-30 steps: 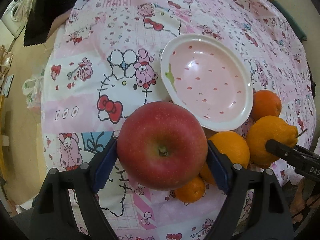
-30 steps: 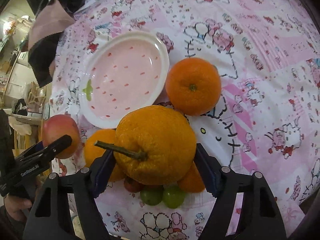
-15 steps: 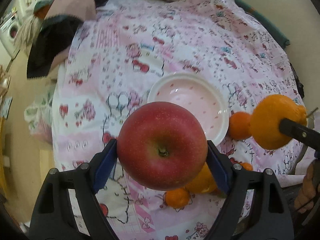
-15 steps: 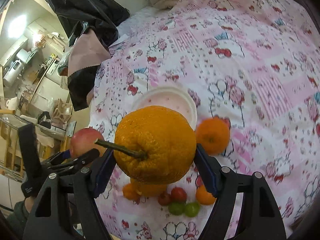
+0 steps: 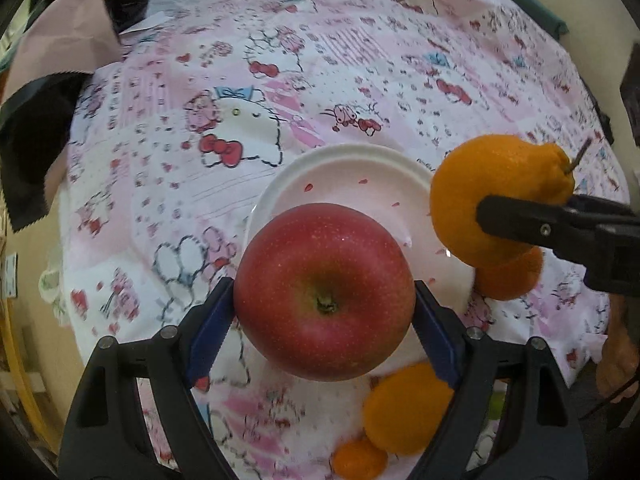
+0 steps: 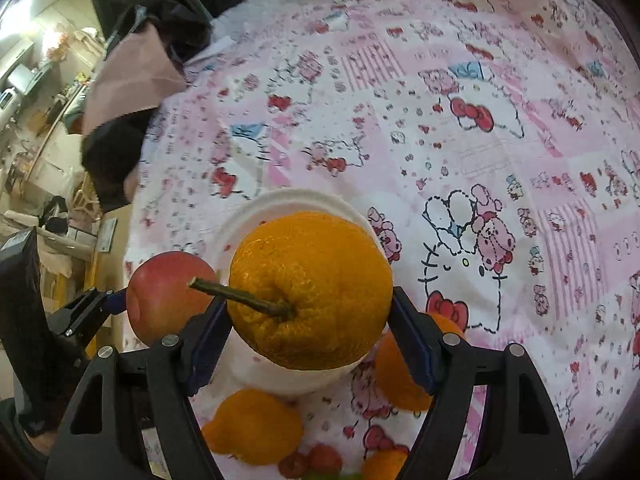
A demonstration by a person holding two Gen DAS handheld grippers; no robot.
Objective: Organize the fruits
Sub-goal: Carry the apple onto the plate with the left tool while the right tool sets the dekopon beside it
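Note:
My left gripper (image 5: 324, 304) is shut on a red apple (image 5: 325, 291) and holds it in the air over the near rim of a pink plate (image 5: 360, 178). My right gripper (image 6: 310, 316) is shut on a big bumpy orange (image 6: 310, 288) with a woody stem, held above the same plate (image 6: 296, 196). The orange also shows in the left wrist view (image 5: 496, 188), to the right of the plate. The apple shows in the right wrist view (image 6: 164, 292), at the left. Loose oranges lie on the cloth below (image 5: 404, 412) (image 6: 254, 424).
A pink cartoon-print cloth (image 5: 280, 80) covers the round table. Small red fruits (image 6: 316, 460) lie at the near edge. Dark and pink clothing (image 5: 48, 92) hangs over the far left edge. A smaller orange (image 5: 508, 276) sits by the plate's right side.
Both grippers have risen with their fruit and moved over the plate. The plate and loose fruit now sit lower and smaller in both views.

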